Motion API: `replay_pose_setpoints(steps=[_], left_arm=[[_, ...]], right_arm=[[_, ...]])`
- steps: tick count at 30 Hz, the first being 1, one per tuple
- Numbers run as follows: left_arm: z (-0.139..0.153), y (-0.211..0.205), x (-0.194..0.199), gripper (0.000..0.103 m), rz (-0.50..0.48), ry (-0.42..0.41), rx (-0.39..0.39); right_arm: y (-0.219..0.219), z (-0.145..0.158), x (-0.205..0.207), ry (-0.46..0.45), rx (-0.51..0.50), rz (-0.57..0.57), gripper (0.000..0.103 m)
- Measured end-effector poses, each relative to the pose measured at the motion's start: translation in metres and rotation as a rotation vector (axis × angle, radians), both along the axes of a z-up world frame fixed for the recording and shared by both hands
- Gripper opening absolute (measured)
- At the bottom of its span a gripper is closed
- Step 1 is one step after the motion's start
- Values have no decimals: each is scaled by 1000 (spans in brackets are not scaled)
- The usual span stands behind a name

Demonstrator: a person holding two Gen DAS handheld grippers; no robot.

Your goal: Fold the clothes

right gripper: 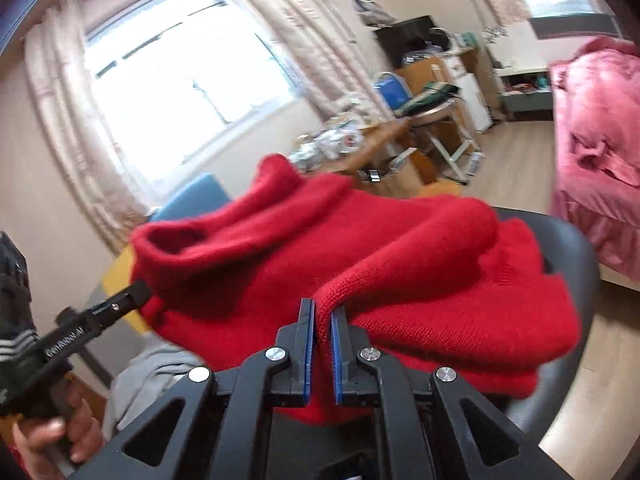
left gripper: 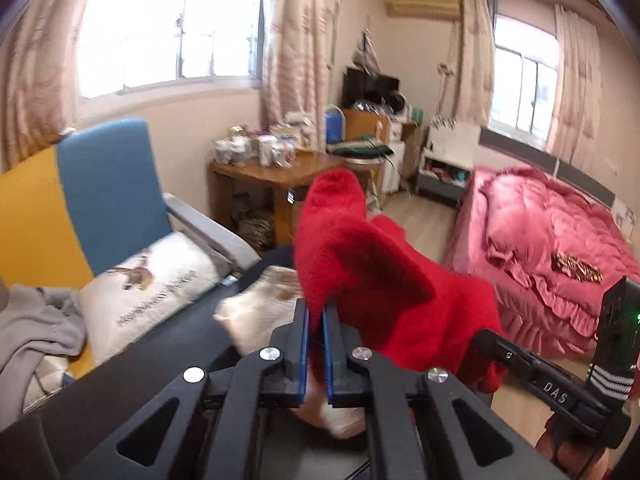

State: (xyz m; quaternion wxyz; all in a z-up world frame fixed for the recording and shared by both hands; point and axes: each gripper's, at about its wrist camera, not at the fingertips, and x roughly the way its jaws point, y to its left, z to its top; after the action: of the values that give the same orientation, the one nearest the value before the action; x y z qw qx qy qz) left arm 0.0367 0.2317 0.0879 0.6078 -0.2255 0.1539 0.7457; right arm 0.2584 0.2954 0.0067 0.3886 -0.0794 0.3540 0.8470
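Observation:
A red knitted sweater [left gripper: 360, 264] hangs lifted above the black table [left gripper: 140, 360], its collar standing up. My left gripper [left gripper: 316, 306] is shut on a fold of it, the cloth pinched between the blue pads. In the right wrist view my right gripper [right gripper: 323, 307] is shut on the edge of the red sweater [right gripper: 280, 248], which drapes over the black table [right gripper: 568, 240]. The other gripper's fingers [right gripper: 132, 298] reach into the cloth from the left, with a hand [right gripper: 52, 436] holding it. A cream garment [left gripper: 256, 312] lies on the table under the sweater.
A blue and yellow chair [left gripper: 108, 184] with a printed cushion [left gripper: 152, 284] and a grey garment [left gripper: 36, 320] stands at the left. Behind are a wooden table [left gripper: 272, 176] with several jars and a pink bed [left gripper: 552, 240] at the right.

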Motion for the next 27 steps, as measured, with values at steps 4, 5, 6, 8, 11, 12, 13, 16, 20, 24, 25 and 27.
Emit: replay_pose_setpoints(steps=[4, 5, 6, 8, 11, 12, 13, 16, 20, 24, 25, 27], left_arm=[[15, -64, -28, 0, 104, 80, 62], [12, -77, -35, 0, 121, 88, 53], [8, -90, -41, 0, 137, 93, 39], [-8, -126, -57, 0, 173, 39, 18], [-47, -164, -67, 1, 217, -80, -18], [-61, -173, -69, 1, 238, -109, -37], [-79, -181, -73, 2, 259, -143, -64], [-119, -189, -76, 2, 281, -226, -153], [-134, -169, -53, 18, 219, -216, -215], [-131, -127, -19, 30, 109, -220, -209], [-131, -114, -9, 42, 67, -235, -209], [-134, -88, 12, 71, -8, -256, -221]], right_arm=[[-37, 16, -53, 32, 10, 117, 4], [-45, 17, -65, 20, 21, 138, 4], [-53, 15, -78, 10, 31, 160, 4], [-64, 7, -104, 2, 22, 212, 4], [-76, -25, -137, -42, -62, 293, 4], [-82, -38, -148, -65, -90, 326, 4], [-92, -53, -161, -104, -107, 371, 4], [-115, -92, -181, -207, -130, 481, 3], [-126, -106, -157, -303, -44, 454, 19], [-98, -83, -83, -183, 33, 197, 95], [-85, -80, -59, -126, 5, 125, 95], [-60, -84, -35, -105, -70, 39, 95]])
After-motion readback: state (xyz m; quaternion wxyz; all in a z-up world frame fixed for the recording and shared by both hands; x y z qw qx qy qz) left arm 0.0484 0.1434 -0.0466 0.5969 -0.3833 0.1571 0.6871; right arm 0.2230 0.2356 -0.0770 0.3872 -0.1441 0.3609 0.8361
